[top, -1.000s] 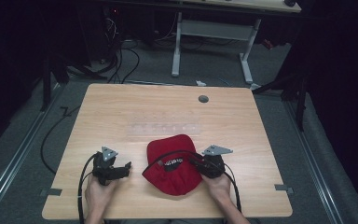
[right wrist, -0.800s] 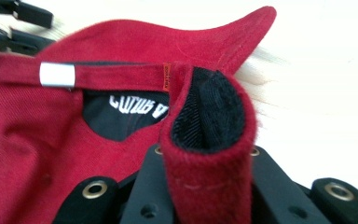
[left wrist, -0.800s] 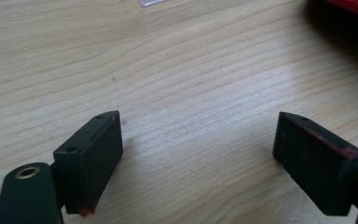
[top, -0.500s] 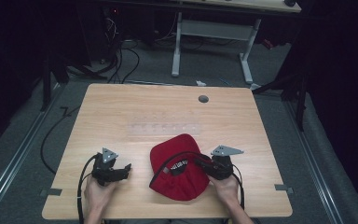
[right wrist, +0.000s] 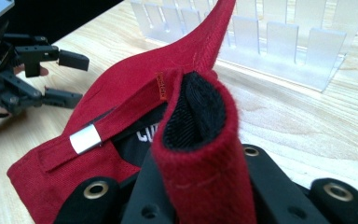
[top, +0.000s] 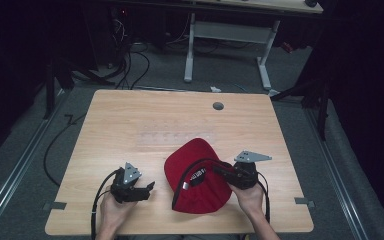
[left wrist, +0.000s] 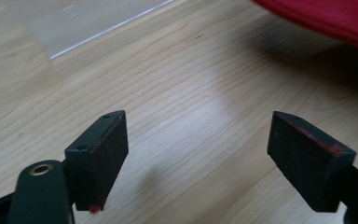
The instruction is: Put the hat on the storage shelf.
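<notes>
From the high view I see the red cotton baseball cap (top: pixel 197 175) lying upside down on the light wooden table (top: pixel 145 115), near its front edge and right of centre. Its long axis runs from the rounded crown, which points toward the far side, down to the lower rim near me. My right gripper (top: pixel 219 171) comes in from the right and is clamped on the cap's edge, with its cable looping over the opening. My left gripper (top: pixel 150 189) sits well apart to the left, pointing at the cap, jaws spread with nothing between them; they have just been closing a little. The far half of the table lies free except for a clear plastic slotted rack (top: pixel 175 136) just beyond the cap and a small grey round grommet (top: pixel 218 106). The left side is bare wood out to the edge.

In the left gripper view, both black jaws stand wide over bare wood; the cap's red rim (left wrist: pixel 326 18) sits at the upper right, apart from them.

In the right gripper view, the jaws pinch a folded red strap with black lining (right wrist: pixel 200 140). This view also gives a silver metal buckle (right wrist: pixel 86 138) and an orange tag (right wrist: pixel 161 86), and the rack (right wrist: pixel 279 42) stands close behind.
</notes>
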Action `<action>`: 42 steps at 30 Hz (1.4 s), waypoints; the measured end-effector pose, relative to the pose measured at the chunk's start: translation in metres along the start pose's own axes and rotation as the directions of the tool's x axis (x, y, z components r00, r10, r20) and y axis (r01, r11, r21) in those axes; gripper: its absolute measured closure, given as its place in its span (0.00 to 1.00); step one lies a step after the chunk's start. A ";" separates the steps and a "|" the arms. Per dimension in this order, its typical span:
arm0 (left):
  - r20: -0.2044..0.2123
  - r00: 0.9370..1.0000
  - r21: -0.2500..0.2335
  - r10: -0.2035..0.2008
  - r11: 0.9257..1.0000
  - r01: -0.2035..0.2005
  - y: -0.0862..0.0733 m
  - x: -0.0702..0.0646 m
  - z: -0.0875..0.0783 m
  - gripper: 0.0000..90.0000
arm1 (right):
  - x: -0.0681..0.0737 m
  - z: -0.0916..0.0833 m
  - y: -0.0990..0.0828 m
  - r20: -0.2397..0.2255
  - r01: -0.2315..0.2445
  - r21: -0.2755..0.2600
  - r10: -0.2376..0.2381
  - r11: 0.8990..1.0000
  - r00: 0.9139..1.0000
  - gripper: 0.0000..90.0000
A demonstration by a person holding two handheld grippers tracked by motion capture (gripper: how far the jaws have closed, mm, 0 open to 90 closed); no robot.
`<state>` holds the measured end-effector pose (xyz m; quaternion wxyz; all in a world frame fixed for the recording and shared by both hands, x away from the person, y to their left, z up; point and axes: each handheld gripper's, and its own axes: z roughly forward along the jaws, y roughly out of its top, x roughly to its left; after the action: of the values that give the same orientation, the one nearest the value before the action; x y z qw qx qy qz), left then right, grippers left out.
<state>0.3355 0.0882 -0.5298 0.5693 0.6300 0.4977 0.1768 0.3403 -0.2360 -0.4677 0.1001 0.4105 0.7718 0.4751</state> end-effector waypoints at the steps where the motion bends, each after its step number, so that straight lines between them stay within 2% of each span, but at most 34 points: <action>1: 0.010 1.000 -0.006 0.006 1.000 -0.006 0.000 -0.004 0.000 0.23 | 0.000 -0.001 0.001 -0.002 -0.002 -0.004 0.002 1.000 1.000 0.94; 5: 0.056 0.998 -0.019 0.015 1.000 -0.014 0.001 -0.017 0.000 0.23 | -0.002 -0.005 0.006 -0.011 -0.007 -0.014 0.007 1.000 1.000 0.94; 13: 0.101 0.993 -0.020 0.057 0.998 -0.055 0.005 -0.041 0.008 0.21 | -0.002 -0.016 0.023 -0.022 -0.012 -0.035 0.011 0.999 1.000 0.94; 19: 0.099 0.990 -0.031 0.100 0.995 -0.098 0.003 -0.057 0.016 0.18 | 0.001 -0.017 0.031 -0.040 -0.021 -0.039 0.020 0.999 0.999 0.94; 24: 0.101 0.989 -0.038 0.107 0.994 -0.103 0.003 -0.061 0.015 0.17 | 0.001 -0.014 0.033 -0.042 -0.028 -0.026 0.027 0.999 0.999 0.94; 28: 0.110 0.988 -0.067 0.110 0.992 -0.103 0.006 -0.063 0.010 0.17 | 0.001 -0.010 0.032 -0.033 -0.026 0.002 0.026 1.000 0.999 0.94; 30: 0.104 0.986 -0.075 0.130 0.990 -0.122 0.007 -0.064 0.007 0.17 | 0.001 -0.009 0.031 -0.021 -0.016 0.021 0.017 1.000 1.000 0.94; 35: 0.102 0.986 -0.092 0.134 0.988 -0.124 0.012 -0.066 0.002 0.17 | 0.003 -0.007 0.030 0.002 0.011 0.068 -0.011 0.998 1.000 0.94; 37: 0.106 0.984 -0.095 0.143 0.986 -0.133 0.012 -0.068 0.001 0.17 | 0.003 -0.006 0.030 0.007 0.010 0.079 -0.010 0.997 1.000 0.94; 42: 0.103 0.976 -0.069 0.193 0.980 -0.186 0.009 -0.072 0.003 0.16 | 0.003 -0.005 0.028 0.007 0.002 0.106 -0.002 0.994 1.000 0.94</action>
<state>0.3099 0.0280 -0.4979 0.5947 0.6663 0.3978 0.2102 0.3511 -0.2314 -0.4412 0.0816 0.4162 0.7959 0.4319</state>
